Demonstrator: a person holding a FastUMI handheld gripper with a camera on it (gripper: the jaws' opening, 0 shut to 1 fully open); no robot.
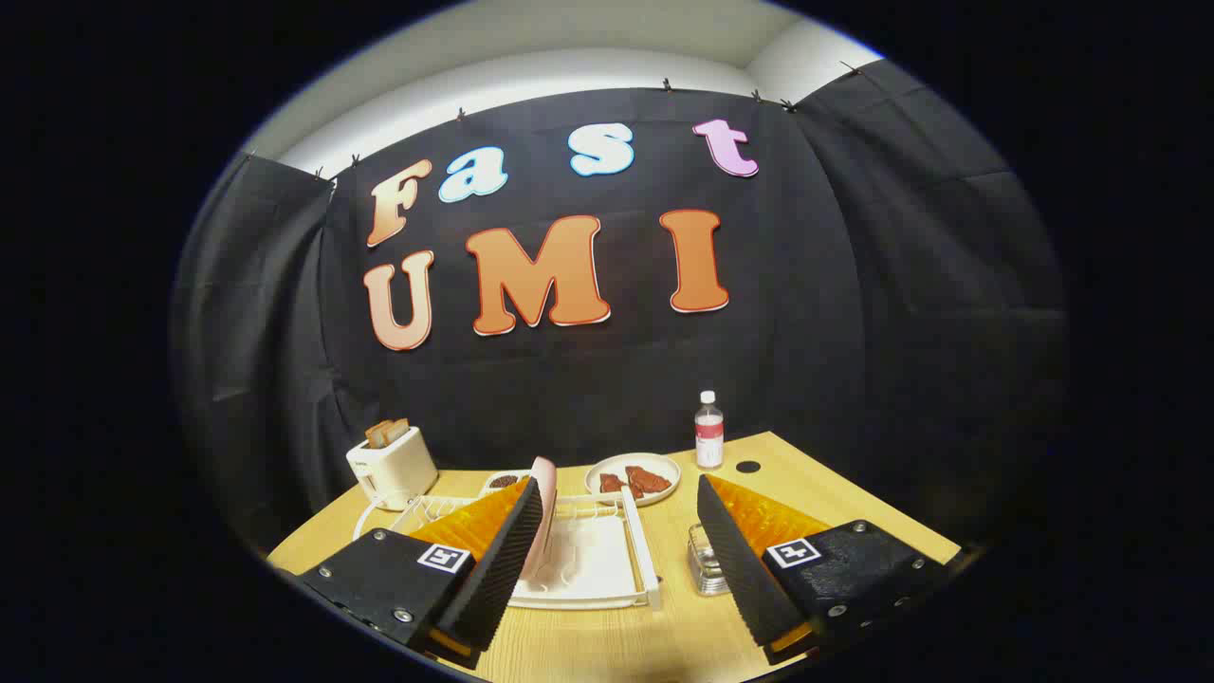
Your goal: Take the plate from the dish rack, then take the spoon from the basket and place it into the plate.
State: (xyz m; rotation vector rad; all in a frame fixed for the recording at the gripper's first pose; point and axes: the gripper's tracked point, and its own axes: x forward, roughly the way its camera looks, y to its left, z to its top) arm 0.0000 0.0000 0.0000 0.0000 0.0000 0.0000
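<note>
A pink plate (543, 517) stands on edge in the white dish rack (607, 569) on the wooden table. My gripper (618, 484) hangs open and wide just above the rack. The plate's rim lies right along the inner face of the left finger (503, 560); I cannot tell whether they touch. The right finger (744, 560) stands well apart from the plate, past the rack's right rail. A small clear container (707, 562) sits on the table beside the right finger, partly hidden by it. No spoon can be made out in it.
Beyond the fingers is a white plate with reddish food (634, 477), a small dish of dark bits (504, 482), a white toaster with toast (392, 462) at the back left and a water bottle (708, 430) at the back right. The table's far right edge runs close behind the bottle.
</note>
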